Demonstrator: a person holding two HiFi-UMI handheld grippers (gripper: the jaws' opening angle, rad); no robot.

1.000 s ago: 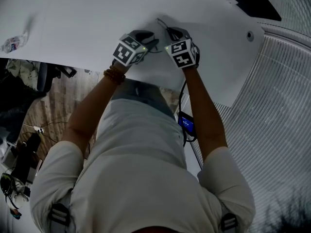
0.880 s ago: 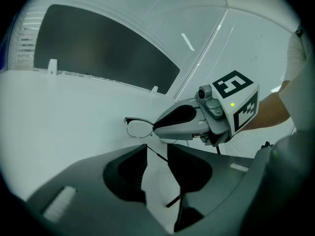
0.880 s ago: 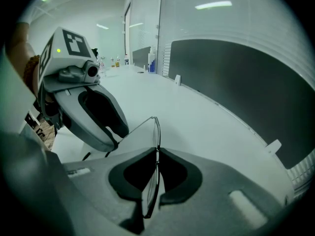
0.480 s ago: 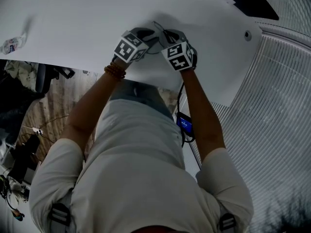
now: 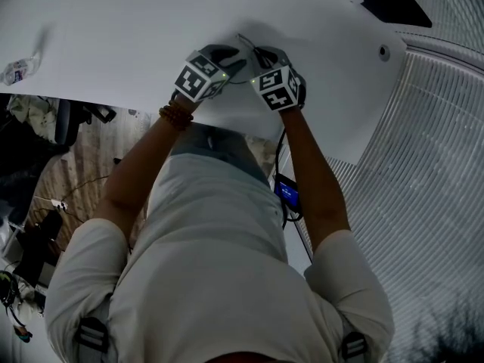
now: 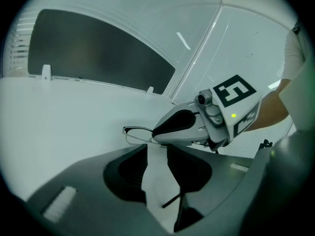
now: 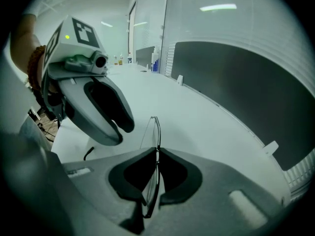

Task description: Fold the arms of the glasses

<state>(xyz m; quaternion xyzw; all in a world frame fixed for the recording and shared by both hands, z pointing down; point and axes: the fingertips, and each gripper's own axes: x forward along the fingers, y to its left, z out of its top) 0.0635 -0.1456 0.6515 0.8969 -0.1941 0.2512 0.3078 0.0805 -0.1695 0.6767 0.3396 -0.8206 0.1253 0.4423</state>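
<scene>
One pair of glasses (image 7: pixel 154 132) sits pinched by the frame in the right gripper (image 7: pixel 156 154), jaws closed on it, lens edge-on. One arm (image 6: pixel 171 200) pokes between the left gripper (image 6: pixel 157 149) jaws, which stand wide apart, pads off it. Grippers nose to nose, just beside each other, over the white table (image 5: pixel 113 36), near its edge.

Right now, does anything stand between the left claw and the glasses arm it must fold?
Nothing visible does. The left claw is open, with the thin glasses arm lying in its gap. The right claw is shut on the glasses, holding their front frame beyond that gap.
</scene>
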